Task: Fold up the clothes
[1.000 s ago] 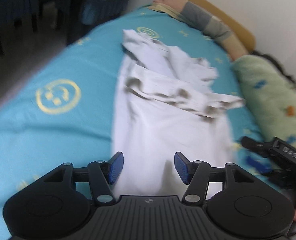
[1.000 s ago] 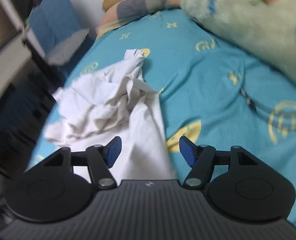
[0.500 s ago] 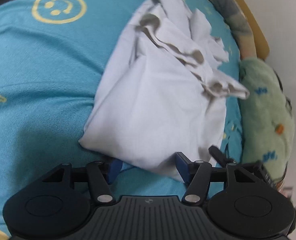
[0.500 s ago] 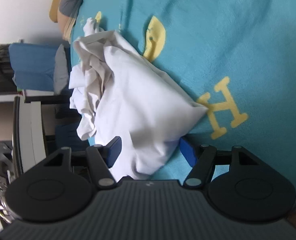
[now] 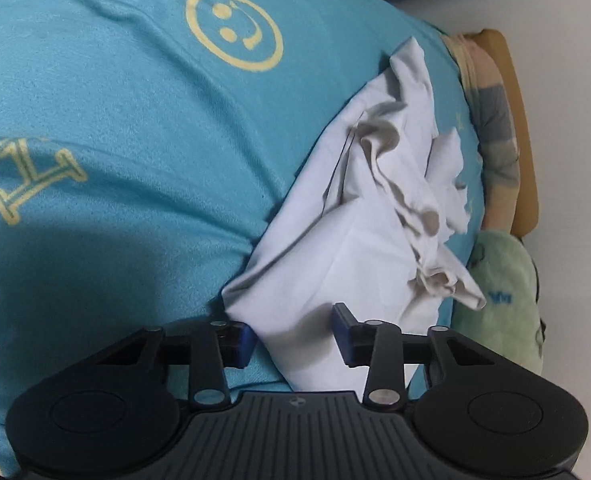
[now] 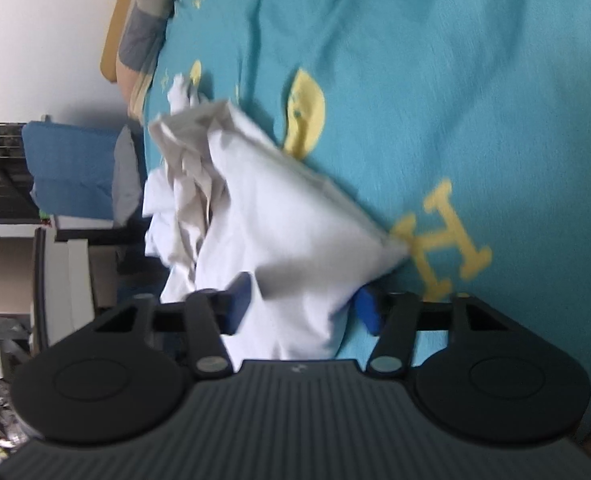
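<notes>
Garment: white garment [image 5: 347, 240], crumpled, lying on the teal bedspread [image 5: 115, 128]; centre to lower centre of the left wrist view, centre-left of the right wrist view [image 6: 271, 216].
Garment shape: smooth flat panel toward the cameras, bunched and wrinkled folds at the far end.
Left gripper [image 5: 295, 338]: low centre of its frame, jaws closing; a near corner of the cloth lies between the blue pads [image 5: 341, 334]. Whether the pads already press the cloth, cannot tell.
Right gripper [image 6: 303, 298]: low centre of its frame, jaws closing; the near edge of the cloth hangs between the pads [image 6: 241, 296]. Picture blurred here; contact not certain.
Bedspread: teal with yellow print, a smiley ring in the upper centre of the left wrist view, an "H" at right centre of the right wrist view.
Green plush blanket [image 5: 503, 300]: right edge of the left wrist view, just beside the garment's far corner.
Striped pillow [image 5: 495, 128]: upper right, against a tan headboard [image 5: 523, 128].
</notes>
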{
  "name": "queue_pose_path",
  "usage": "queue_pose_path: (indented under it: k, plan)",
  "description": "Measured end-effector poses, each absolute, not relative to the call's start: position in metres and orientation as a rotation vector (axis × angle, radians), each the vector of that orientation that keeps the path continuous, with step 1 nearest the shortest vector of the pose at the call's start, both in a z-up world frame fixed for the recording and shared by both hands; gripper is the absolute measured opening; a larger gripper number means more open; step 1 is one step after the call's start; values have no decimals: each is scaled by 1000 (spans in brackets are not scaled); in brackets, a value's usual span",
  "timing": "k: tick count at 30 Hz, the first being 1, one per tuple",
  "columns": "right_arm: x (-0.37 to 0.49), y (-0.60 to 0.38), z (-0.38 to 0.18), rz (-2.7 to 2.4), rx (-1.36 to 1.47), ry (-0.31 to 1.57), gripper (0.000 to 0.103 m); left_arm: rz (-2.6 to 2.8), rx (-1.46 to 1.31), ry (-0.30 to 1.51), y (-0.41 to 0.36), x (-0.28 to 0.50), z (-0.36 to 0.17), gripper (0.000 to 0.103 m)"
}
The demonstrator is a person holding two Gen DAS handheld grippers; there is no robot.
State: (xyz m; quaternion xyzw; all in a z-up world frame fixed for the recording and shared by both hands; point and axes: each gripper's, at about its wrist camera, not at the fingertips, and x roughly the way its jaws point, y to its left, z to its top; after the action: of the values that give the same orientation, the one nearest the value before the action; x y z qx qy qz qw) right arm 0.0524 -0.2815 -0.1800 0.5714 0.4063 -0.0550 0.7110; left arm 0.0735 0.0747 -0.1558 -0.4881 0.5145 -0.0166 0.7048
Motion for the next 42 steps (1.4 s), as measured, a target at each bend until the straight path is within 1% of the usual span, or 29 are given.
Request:
queue_pose_path:
  k: [1, 2, 3, 7, 12, 15, 19, 22, 25, 29, 31, 34, 39, 42]
  plan:
    - [54, -282, -180, -127, 1264, 899, 35, -41, -1079, 1132, 75, 74, -154, 29]
    - [55, -281, -178, -128, 1248, 890, 23, -45, -1072, 1120, 75, 75, -151, 22]
    - [55, -279, -177, -127, 1231, 879, 16, -50, -1065, 1108, 76, 76, -149, 15]
    - [50, -276, -155, -94, 1161, 812, 13, -97, -1052, 1027, 78, 73, -128, 7]
    - [44, -273, -105, -61, 1102, 736, 9, -168, -1050, 926, 82, 65, -65, 5]
    - [41, -271, -67, -24, 1060, 706, 9, -203, -1015, 866, 86, 55, -20, 5]
    - [26, -270, -19, 39, 1030, 671, 9, -249, -982, 808, 95, 23, 20, 5]
    - [-8, -267, 1, 56, 982, 671, 9, -265, -921, 798, 97, -18, 31, 5]
    - [-52, -264, 9, 68, 939, 676, 8, -275, -934, 819, 103, -66, 24, 5]
    - [-103, -268, -4, 61, 952, 695, 8, -285, -984, 822, 108, -104, 5, 5]
    - [-107, -268, -11, 50, 950, 699, 8, -265, -985, 822, 106, -100, 0, 5]
    - [-87, -266, -14, 49, 952, 703, 8, -209, -950, 803, 102, -68, 3, 6]
    - [-2, -259, -6, 50, 909, 676, 9, -111, -881, 800, 81, 21, 11, 7]
    - [57, -259, -16, 46, 857, 673, 10, -90, -836, 791, 71, 75, -1, 8]
